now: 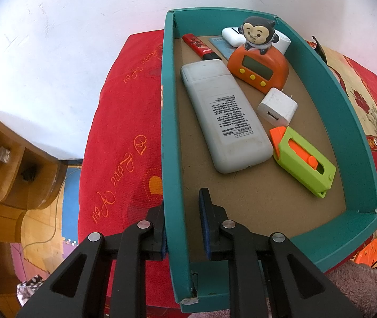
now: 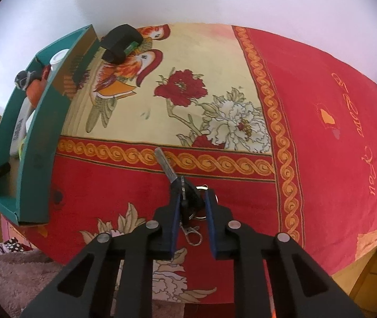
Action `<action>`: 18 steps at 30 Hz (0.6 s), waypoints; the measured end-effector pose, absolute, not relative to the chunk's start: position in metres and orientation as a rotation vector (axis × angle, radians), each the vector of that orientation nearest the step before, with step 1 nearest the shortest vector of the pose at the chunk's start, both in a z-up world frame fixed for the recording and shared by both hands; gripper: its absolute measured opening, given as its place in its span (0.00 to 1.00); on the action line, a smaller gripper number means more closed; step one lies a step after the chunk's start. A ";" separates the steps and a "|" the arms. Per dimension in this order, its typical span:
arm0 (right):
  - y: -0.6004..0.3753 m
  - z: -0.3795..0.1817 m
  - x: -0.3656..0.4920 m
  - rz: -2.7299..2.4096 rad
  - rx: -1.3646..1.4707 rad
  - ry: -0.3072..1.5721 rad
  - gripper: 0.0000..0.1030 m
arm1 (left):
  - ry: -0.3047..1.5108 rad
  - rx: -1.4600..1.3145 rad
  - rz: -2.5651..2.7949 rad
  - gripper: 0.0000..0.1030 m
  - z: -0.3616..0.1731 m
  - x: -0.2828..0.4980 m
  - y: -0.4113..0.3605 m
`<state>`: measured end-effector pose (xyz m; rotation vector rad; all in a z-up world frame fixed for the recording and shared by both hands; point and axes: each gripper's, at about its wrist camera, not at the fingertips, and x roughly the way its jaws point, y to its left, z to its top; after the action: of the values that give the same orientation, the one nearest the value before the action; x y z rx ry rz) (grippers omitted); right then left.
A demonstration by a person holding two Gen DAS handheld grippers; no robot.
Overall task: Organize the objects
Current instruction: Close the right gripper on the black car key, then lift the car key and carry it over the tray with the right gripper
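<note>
Red and cream flowered bedding point(image 2: 215, 84) is spread over a bed beside a white wall point(image 1: 69, 39), with a wooden shelf unit point(image 1: 8, 164) seen at the left.

On the bedding a teal box point(image 1: 328, 84) is set, its left wall straddled by the left tongs point(image 1: 182, 212): one finger point(image 1: 156, 220) is placed outside the wall, the other point(image 1: 207, 212) inside. The outer pad is seen against the wall, while a gap is left at the inner one, so the tongs are spread and the wall is not pinched.

Inside the box a white remote point(image 1: 225, 116) is laid face down along the left side. Beside it lie a white charger point(image 1: 277, 107) and a green and orange knife point(image 1: 303, 159). Farther back an orange clock point(image 1: 258, 67) with a monkey figure point(image 1: 258, 33) on top is stood, with a red lighter point(image 1: 199, 45), a white case point(image 1: 232, 35) and a blue card point(image 1: 221, 45) near it.

In the right wrist view a key point(image 2: 185, 188) with a black head and a ring with a clasp point(image 2: 192, 234) is lying on the bedding, well apart from the box point(image 2: 40, 132). The head is bracketed by the right tongs point(image 2: 192, 201), which are partly spread; whether the pads touch it cannot be told. A black clip point(image 2: 121, 42) is left near the box's far corner.
</note>
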<state>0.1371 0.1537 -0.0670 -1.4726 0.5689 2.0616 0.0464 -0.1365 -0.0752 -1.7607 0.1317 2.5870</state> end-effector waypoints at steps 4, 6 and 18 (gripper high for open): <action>0.153 -0.070 0.132 2.082 -1.508 0.602 0.17 | 0.132 -1.760 2.587 0.18 -0.075 0.046 -0.137; 0.155 -0.073 0.133 2.081 -1.502 0.658 0.20 | 0.132 -1.761 2.587 0.18 -0.075 0.046 -0.137; 0.138 -0.077 0.119 2.111 -1.581 0.507 0.22 | 0.132 -1.761 2.586 0.18 -0.075 0.046 -0.137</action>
<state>0.1193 0.1383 -0.0770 -1.5812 0.5067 2.1106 0.0462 -0.1369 -0.0750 -1.7605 0.1319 2.5862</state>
